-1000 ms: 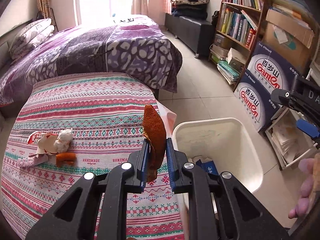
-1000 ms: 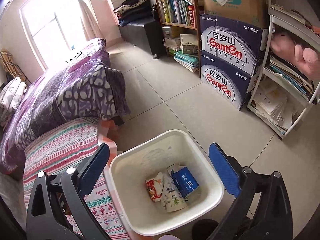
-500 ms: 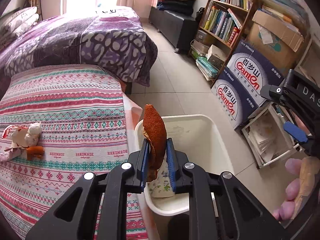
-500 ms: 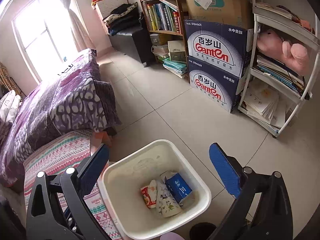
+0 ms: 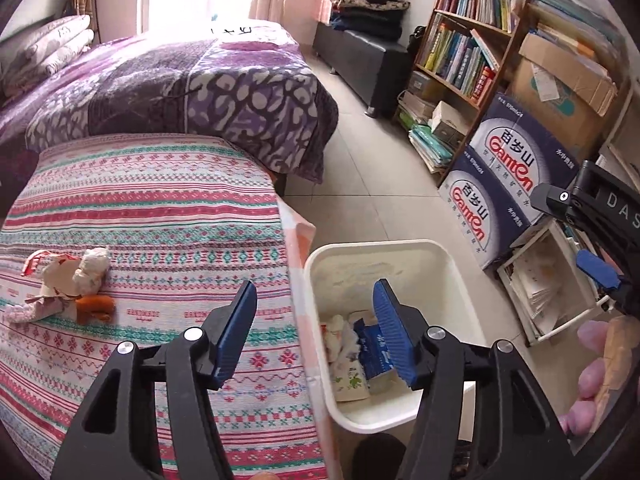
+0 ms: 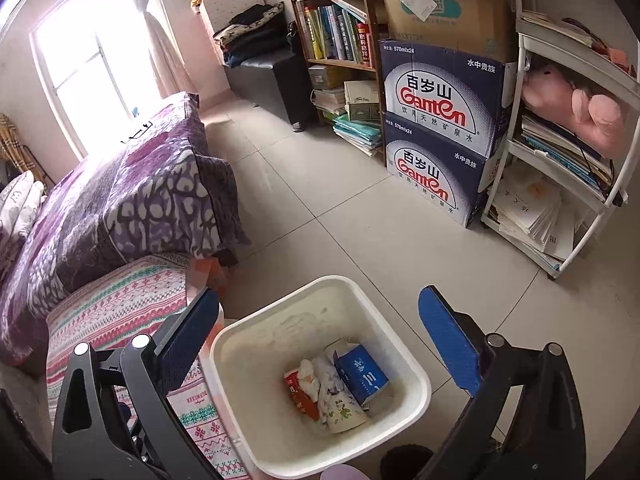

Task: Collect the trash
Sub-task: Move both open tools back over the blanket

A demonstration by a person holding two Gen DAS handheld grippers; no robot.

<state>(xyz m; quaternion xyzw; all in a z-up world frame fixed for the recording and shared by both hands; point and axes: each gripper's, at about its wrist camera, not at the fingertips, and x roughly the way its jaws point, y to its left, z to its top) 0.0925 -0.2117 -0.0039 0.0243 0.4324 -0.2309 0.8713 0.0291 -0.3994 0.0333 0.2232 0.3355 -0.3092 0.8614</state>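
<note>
My left gripper [image 5: 316, 330] has just been opening, empty, beside the bin [image 5: 456, 276], right gripper [image 6: 320, 338] wide and empty; next I fetch the scraps [image 5: 68, 286] far left on the table [image 5: 160, 208].

— What sort of place is shown?
— A lived-in bedroom at home: a bed [image 5: 192, 92] is covered with a purple blanket, a bookshelf [image 6: 332, 28] is crammed, and water cartons [image 6: 440, 128] are stacked on the tiled floor.
</note>
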